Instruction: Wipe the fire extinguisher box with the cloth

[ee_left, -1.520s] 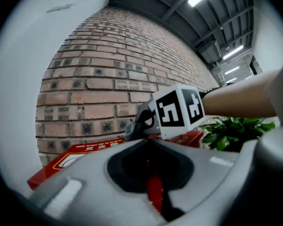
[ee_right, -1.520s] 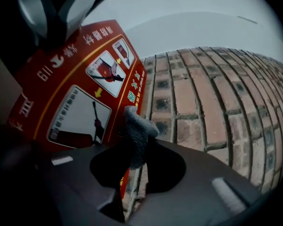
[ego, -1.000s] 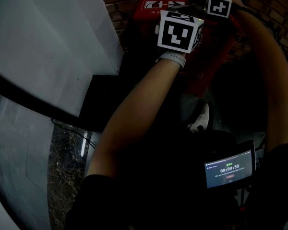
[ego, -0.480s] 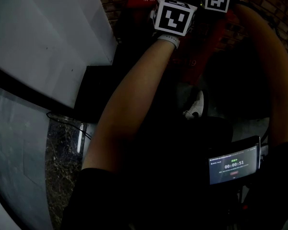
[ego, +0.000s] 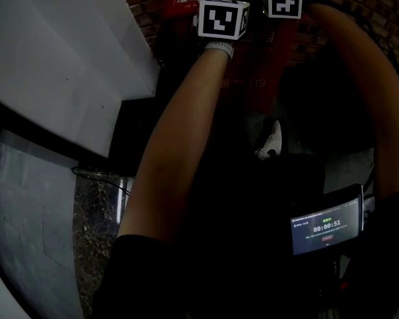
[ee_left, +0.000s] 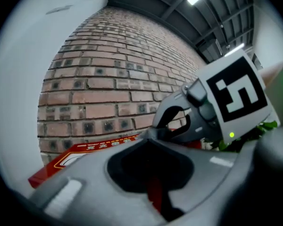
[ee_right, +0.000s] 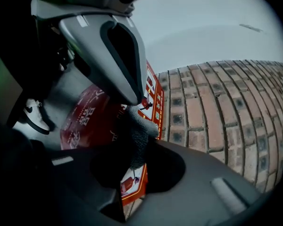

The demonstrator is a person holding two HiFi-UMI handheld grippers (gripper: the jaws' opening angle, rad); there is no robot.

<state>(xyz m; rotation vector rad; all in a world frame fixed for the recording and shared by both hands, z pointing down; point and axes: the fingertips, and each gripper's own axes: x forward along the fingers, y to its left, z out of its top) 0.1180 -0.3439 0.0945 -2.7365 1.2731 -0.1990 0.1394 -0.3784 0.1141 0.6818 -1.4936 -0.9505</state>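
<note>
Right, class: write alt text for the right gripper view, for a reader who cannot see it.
The right tool grips a grey cloth in front of a red fire extinguisher box by a brick wall. The left tool looms close at upper left.

The cloth (ee_right: pixel 140 126) in the middle of the right gripper view is looking grey, soft and fuzzy, like knitted wool. The right gripper (ee_right: pixel 144 142) pinching it is showing smooth, dull grey plastic. The fire extinguisher box (ee_right: pixel 87 121) at the left of that view is shining a little, with smooth red paint. In the left gripper view, the left gripper (ee_left: pixel 148 138) is showing the same smooth grey plastic. The brick wall (ee_left: pixel 108 84) across the middle is looking rough and dull. At the lower left of the head view, the floor (ego: pixel 93 205) is looking like speckled stone.
</note>
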